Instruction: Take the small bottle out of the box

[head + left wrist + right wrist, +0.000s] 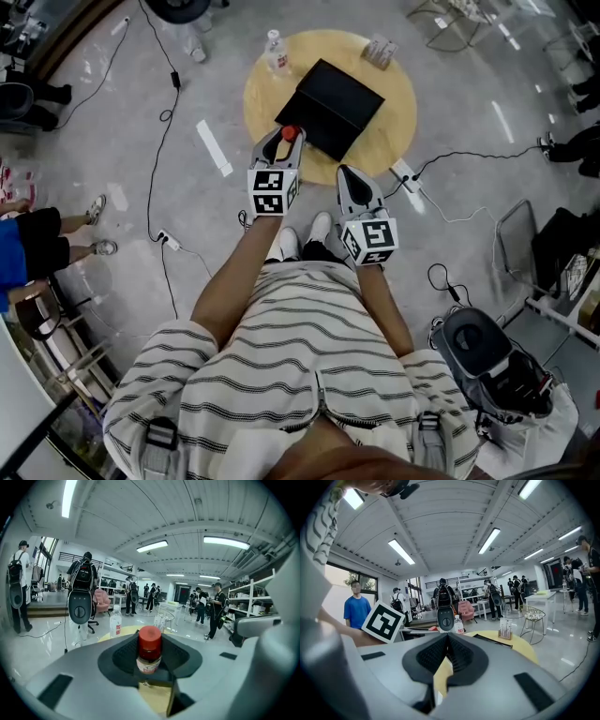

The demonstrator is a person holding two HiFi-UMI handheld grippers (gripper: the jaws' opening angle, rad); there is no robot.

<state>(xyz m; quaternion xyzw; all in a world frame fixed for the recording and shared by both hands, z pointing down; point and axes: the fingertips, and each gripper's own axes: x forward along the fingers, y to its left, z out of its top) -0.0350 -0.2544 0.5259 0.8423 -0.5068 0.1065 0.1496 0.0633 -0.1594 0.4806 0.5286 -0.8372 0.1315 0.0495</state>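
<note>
A small bottle [290, 133] with a red cap and a pale label [149, 651] stands upright between the pads of my left gripper [286, 141], which is shut on it. It is held in the air at the near edge of the black box [333, 108], which lies flat on the round yellow table [403, 122]. My right gripper [352, 174] hovers just right of the left one, near the table's front edge. Its pads meet with nothing between them [447, 641]. The right gripper view shows the box [492, 640] as a thin dark slab.
A clear water bottle [276, 52] and a small rack [380, 52] stand at the table's far side. Cables and a power strip [409, 178] lie on the floor around it. A folding chair [520, 244] and a backpack [492, 361] are at the right. People stand around the room.
</note>
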